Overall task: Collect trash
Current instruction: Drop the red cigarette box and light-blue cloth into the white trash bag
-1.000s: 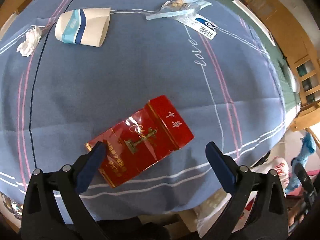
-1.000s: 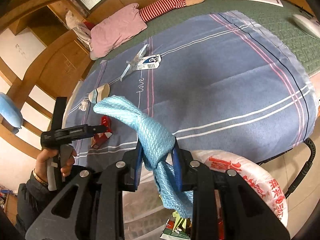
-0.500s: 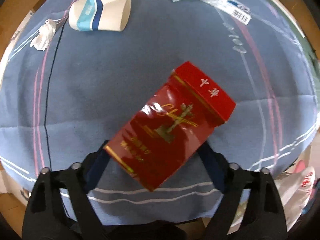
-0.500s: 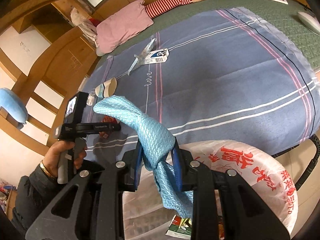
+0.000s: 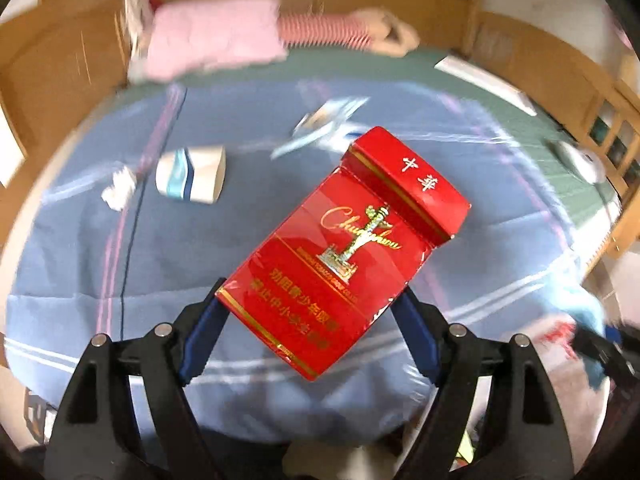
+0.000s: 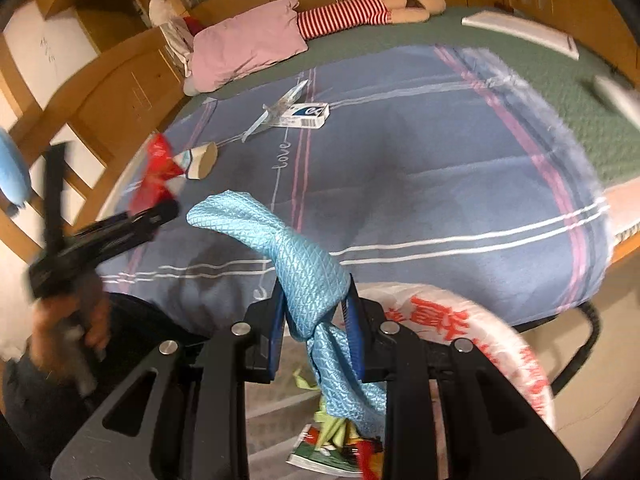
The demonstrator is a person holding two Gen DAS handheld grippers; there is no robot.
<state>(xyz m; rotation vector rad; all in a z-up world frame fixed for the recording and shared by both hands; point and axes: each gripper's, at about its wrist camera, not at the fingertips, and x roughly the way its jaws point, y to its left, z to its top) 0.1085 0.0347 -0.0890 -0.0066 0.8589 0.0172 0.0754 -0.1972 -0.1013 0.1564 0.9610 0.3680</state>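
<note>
Above blue bedsheet (image 5: pixel 120 280), red cigarette pack (image 5: pixel 344 256) sits between closing jaws.

The red cigarette pack (image 5: pixel 352 248) reads "中華"; the blue bedsheet (image 6: pixel 400 168) reads "love".

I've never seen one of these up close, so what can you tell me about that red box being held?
The red box is a glossy cardboard cigarette pack with gold trim, a gold monument emblem, gold script and white characters on its hinged lid, which looks slightly ajar. It is lifted clear of the blue bedspread, tilted lid-end up and right, its lower sides between the closing left hand-held gripper.
</note>
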